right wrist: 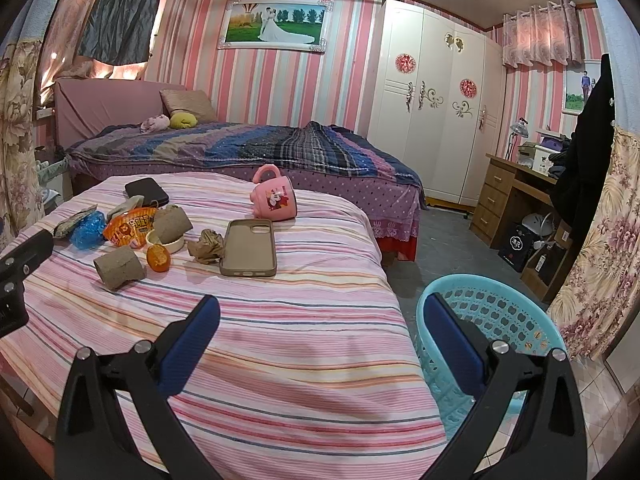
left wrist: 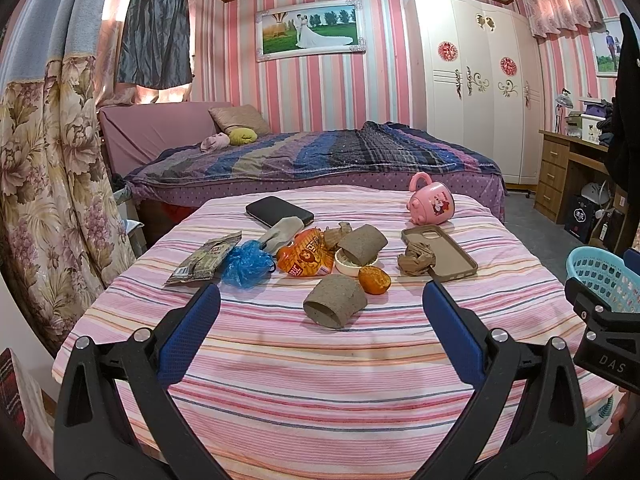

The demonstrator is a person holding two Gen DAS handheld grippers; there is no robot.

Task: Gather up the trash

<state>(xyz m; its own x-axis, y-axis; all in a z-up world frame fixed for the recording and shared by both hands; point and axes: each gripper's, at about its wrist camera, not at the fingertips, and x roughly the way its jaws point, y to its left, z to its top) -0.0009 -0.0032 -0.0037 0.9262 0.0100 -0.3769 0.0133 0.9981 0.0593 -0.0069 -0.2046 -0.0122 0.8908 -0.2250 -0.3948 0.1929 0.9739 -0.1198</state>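
Trash waits mid-bed, both grippers spread wide and empty.
Left wrist: left gripper faces a cardboard roll near the bed's middle. Right wrist: right gripper hangs over the bed's right edge beside the basket; I judge the phone case risks being swept up with the crumpled paper touching it.

Left tool spread wide, nothing between the blue pads. Right tool same deal, gaping and empty, sitting just off to the right of the left one, both pointed forward.
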